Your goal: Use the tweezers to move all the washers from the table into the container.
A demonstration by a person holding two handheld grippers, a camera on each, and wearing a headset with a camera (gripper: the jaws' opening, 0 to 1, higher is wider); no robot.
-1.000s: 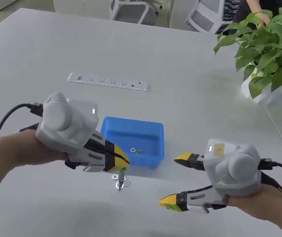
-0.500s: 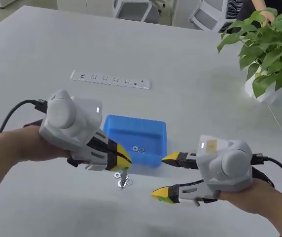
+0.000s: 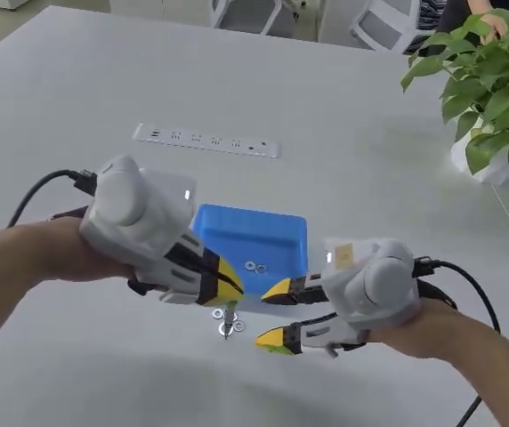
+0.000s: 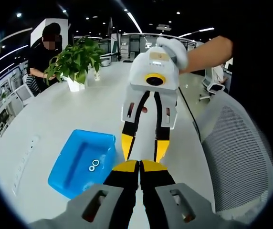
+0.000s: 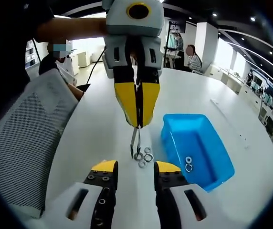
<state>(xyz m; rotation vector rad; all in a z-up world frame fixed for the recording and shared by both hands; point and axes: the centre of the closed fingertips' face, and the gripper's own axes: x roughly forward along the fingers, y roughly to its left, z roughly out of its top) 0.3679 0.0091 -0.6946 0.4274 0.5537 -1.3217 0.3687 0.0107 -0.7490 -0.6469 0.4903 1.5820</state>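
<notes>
On the pale grey table (image 3: 370,178), just off the near wall of the blue container (image 3: 263,233), a small cluster of washers (image 5: 143,157) lies flat; two more washers (image 5: 188,163) rest inside the container, side by side on its floor. The left gripper (image 3: 228,283) hangs above the cluster, its yellow-tipped jaws pressed together on the tweezers (image 5: 135,141), which point down with their tips at the edge of the cluster; whether they touch a washer cannot be told. The right gripper (image 3: 272,313) sits low beside the container's near right corner, jaws spread with nothing between them, aimed toward the washers. The tabletop is smooth, matte and broad; a white power strip (image 3: 206,142) lies flat well beyond the container's far wall, and a leafy potted plant (image 3: 495,80) stands far off past its right side. Around the table is an open office with ceiling lights; a grey mesh chair (image 5: 22,143) stands at the table's edge; people sit farther back.
</notes>
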